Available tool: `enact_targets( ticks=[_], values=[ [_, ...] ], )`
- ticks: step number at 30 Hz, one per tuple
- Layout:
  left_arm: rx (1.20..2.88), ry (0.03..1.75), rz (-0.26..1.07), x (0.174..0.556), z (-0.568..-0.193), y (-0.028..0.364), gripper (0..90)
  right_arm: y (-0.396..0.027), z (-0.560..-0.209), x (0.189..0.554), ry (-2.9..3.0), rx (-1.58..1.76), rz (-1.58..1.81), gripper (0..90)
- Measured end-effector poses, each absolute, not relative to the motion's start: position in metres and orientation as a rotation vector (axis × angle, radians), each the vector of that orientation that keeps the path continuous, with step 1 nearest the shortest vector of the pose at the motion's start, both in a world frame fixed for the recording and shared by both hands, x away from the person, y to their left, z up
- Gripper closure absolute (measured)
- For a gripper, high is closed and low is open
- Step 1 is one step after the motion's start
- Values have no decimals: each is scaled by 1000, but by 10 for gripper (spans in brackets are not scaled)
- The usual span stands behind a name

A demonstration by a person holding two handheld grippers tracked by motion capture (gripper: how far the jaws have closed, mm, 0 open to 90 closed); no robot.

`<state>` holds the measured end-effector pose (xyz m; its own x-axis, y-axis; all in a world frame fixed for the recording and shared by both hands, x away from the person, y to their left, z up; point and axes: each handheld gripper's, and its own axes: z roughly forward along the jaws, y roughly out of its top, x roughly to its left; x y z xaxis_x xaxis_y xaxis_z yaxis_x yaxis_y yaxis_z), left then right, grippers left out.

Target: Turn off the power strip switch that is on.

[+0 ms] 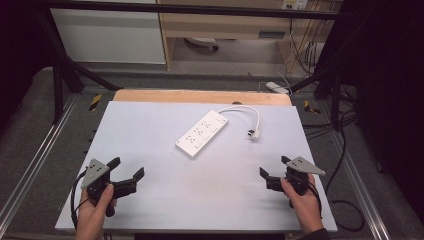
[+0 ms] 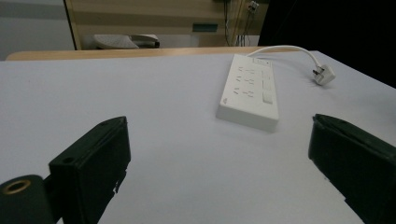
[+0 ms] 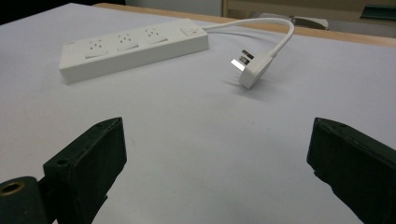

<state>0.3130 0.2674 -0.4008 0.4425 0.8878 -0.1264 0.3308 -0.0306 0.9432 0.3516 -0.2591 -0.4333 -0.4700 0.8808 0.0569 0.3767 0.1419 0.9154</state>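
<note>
Near the middle of the worktop (image 1: 150,200), toward its far edge, lies a white power strip (image 1: 202,133), set diagonally; its short cable (image 1: 248,111) curves to a plug (image 1: 254,133) resting beside it. Bare pale surface lies all around it, up to the wooden strip (image 1: 200,96) at the back. Left tongs (image 1: 128,168) and right tongs (image 1: 273,167) sit at the near corners, both spread wide and holding nothing, well apart from the strip.

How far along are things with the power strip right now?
Nothing looks done yet: the power strip lies flat mid-table, its plug loose on the table with the cable curling back. Nothing is in hand; the left tongs and right tongs are open near the table's front edge, holding nothing. Reaching and grasping the strip or plug remains.
</note>
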Motion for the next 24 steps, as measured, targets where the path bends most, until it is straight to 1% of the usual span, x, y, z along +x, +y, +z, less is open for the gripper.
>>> enact_targets(
  ticks=[8,24],
  values=[
    [1605,1080,646,313,-401,265,57,-260,-432,351,1916,1213,1321,58],
    [1615,1082,644,314,-404,261,55,-258,-420,346,1884,1190,1377,38]
  ],
)
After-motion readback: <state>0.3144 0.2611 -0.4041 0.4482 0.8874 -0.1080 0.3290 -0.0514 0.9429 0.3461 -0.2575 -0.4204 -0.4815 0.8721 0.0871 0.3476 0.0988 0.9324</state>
